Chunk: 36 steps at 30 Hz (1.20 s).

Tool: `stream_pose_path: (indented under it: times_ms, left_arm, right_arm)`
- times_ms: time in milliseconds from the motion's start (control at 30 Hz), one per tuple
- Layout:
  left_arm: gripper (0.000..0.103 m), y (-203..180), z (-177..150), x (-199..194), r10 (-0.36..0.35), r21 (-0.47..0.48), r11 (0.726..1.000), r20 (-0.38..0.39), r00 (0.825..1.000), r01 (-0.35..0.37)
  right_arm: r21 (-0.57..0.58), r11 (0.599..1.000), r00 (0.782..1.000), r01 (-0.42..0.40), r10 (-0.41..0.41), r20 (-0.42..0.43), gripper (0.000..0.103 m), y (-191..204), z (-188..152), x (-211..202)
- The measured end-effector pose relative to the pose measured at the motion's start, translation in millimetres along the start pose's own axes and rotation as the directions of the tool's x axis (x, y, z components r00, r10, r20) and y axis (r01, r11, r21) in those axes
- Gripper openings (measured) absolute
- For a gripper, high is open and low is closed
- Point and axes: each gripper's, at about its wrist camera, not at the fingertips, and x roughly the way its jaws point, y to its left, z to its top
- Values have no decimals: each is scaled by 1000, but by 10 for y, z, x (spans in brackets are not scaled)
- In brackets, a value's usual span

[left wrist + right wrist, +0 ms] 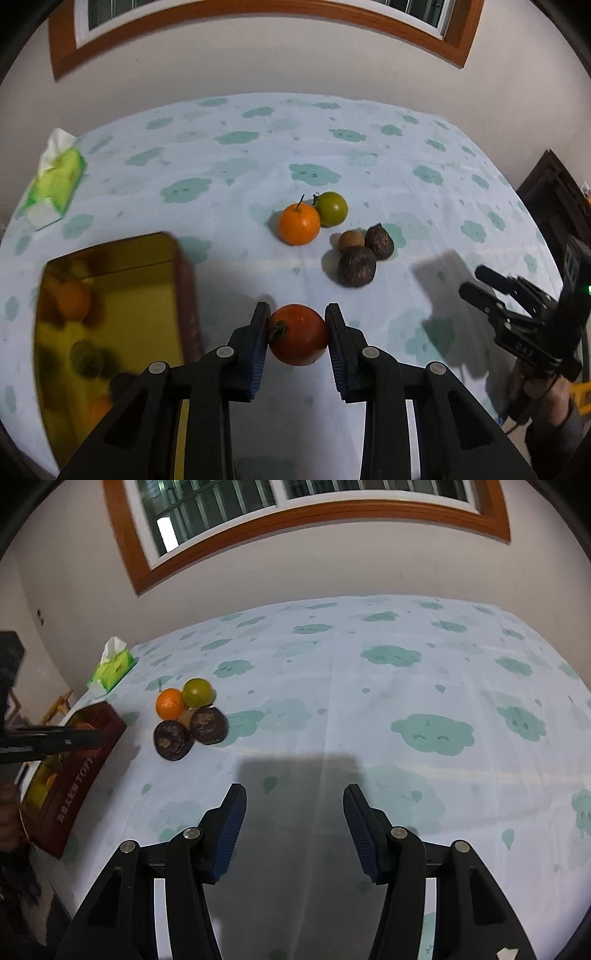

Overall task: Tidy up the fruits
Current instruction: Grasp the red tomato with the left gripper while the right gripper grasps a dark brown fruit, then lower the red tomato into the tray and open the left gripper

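My left gripper (297, 317) is shut on a red-orange fruit (298, 334) and holds it above the table, just right of the open box (110, 258) with a gold inside. The box holds several blurred fruits. On the cloth lie an orange (298, 225), a green fruit (331, 208), a small brown fruit (351, 240) and two dark wrinkled fruits (356, 266). My right gripper (294, 797) is open and empty above bare cloth; the fruit group (186, 716) lies to its far left. The right gripper also shows in the left wrist view (487, 291).
A green tissue pack (55, 181) sits at the table's far left corner. The table has a cloud-patterned cloth (406, 701). A wall with a wood-framed window stands behind. Dark furniture (554, 199) is at the right.
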Motion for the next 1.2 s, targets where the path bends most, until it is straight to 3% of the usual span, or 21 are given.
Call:
stream_pose_path:
  times_ms: [100,200,267,400,633,733,867,1200]
  left_arm:
    - [32,31,-107,-146,30,2,1000,20,999,-30]
    - [31,78,-204,-302,66,3,998,57,996,-66]
    - [31,117,-242,-376,79,2,997,74,994,-79]
    - [32,202,-295,-495,97,2,995,102,990,-97]
    - [32,351,-374,-595,107,2,994,131,986,-108]
    - [32,432,-406,-603,109,-21,994,130,986,-107]
    - [32,600,-462,-645,122,-59,992,126,985,-115]
    - [32,1124,-760,-810,218,-128,971,122,968,-202]
  right_arm:
    - [2,995,995,-96,96,-11,53,152,11,15]
    - [66,968,970,-241,242,-18,53,333,71,83]
    - [86,954,957,-286,289,-24,52,486,141,186]
    - [81,960,961,-267,272,-47,47,737,254,442]
    - [66,985,984,-162,167,-65,47,954,362,711]
    - [67,990,987,-128,133,-90,35,980,358,814]
    - [36,995,992,-96,98,-81,34,1031,352,795]
    - [-35,988,986,-150,147,-80,34,1142,-38,253]
